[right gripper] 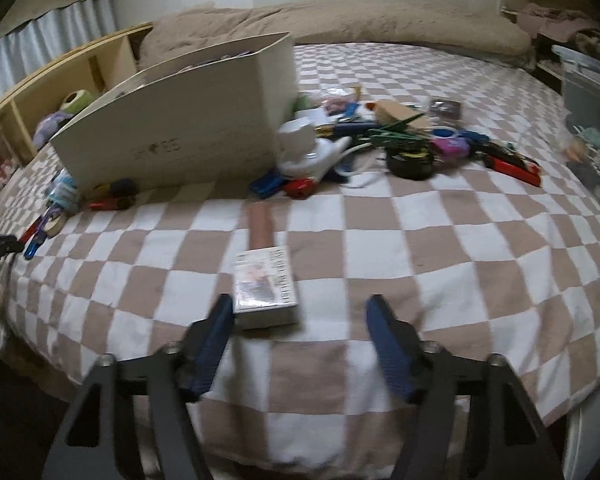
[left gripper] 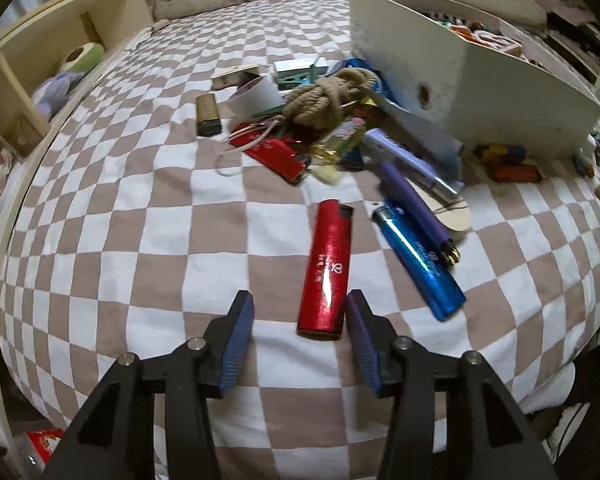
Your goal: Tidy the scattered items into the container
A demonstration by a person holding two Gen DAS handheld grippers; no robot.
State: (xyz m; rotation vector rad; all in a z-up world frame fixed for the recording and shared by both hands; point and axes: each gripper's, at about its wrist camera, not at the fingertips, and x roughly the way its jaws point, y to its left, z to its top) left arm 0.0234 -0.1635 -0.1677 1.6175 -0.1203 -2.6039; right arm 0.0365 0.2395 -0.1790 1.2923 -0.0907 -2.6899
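In the left wrist view my left gripper (left gripper: 300, 312) is open and empty. A red lighter (left gripper: 327, 270) lies on the checkered bedspread, its near end between the fingertips close to the right finger (left gripper: 360, 332). A blue lighter (left gripper: 418, 258) and a purple lighter (left gripper: 414, 202) lie right of it. The white cardboard box (left gripper: 460, 80) stands at the back right with a pile of small items before it. In the right wrist view my right gripper (right gripper: 300, 316) is open and empty. A small white printed box (right gripper: 265, 292) lies just ahead, by the left finger (right gripper: 214, 340). The white box (right gripper: 188, 128) stands back left.
A knotted rope (left gripper: 328, 96), a red case (left gripper: 276, 152) and a dark lighter (left gripper: 208, 114) lie in the pile. A black tape roll (right gripper: 410, 162), a white charger (right gripper: 300, 148) and more clutter lie right of the box. A wooden shelf (left gripper: 40, 60) runs along the left.
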